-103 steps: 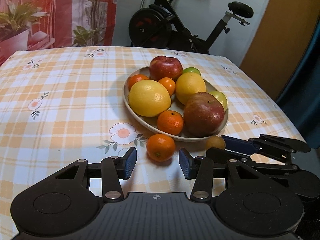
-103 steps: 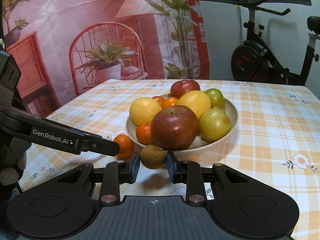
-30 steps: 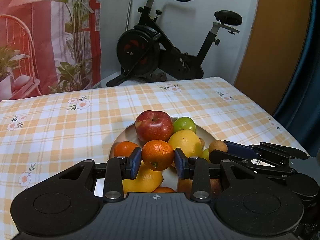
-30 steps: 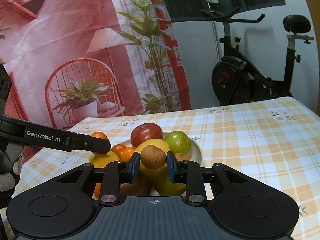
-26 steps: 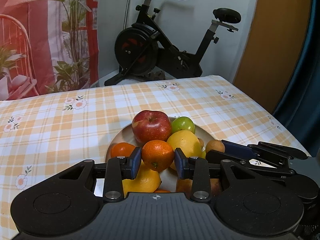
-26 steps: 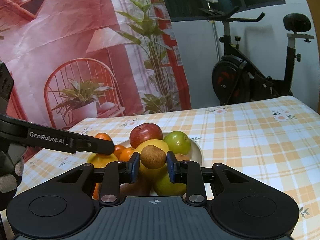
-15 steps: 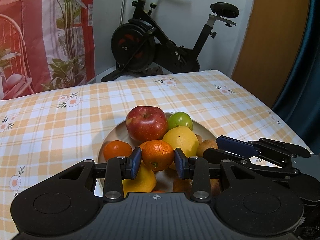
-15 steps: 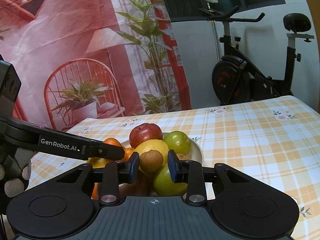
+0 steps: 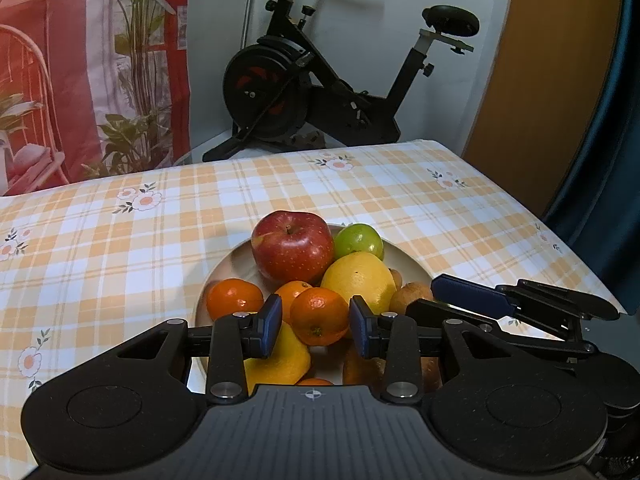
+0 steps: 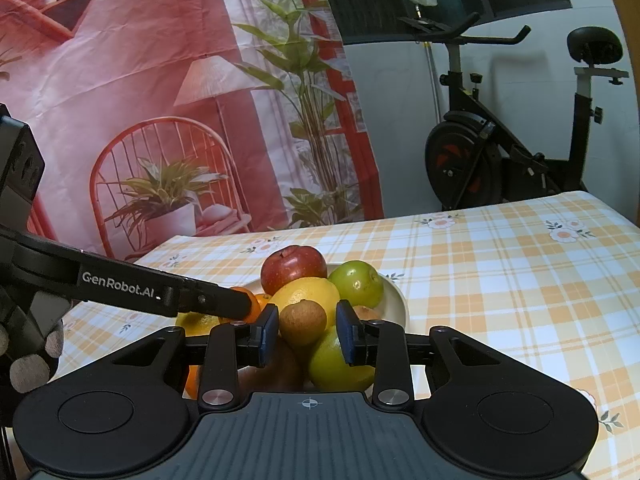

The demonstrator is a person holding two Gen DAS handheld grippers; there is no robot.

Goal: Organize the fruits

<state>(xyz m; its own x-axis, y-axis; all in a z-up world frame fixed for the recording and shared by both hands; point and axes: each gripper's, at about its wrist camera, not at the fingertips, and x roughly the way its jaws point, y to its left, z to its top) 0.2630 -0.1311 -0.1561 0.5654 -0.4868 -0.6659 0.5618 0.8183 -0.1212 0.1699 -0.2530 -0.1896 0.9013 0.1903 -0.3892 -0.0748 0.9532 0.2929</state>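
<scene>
So both grippers are parked right over the plate (image 9: 224, 268). The left gripper (image 9: 316, 322) has its fingers around a mandarin (image 9: 319, 315), though whether they truly pinch it I can't tell. The right gripper (image 10: 307, 330) has just been spreading its fingers; the small brown fruit (image 10: 303, 322) sits loose between them, resting on the pile. It's round, so no long axis. Open surface (image 9: 120, 240) lies left and far.

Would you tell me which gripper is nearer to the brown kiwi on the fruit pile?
Right. The right gripper has the brown kiwi between its just-opened jaws, pads off it; the left gripper sits beside it, around a tangerine.
</scene>
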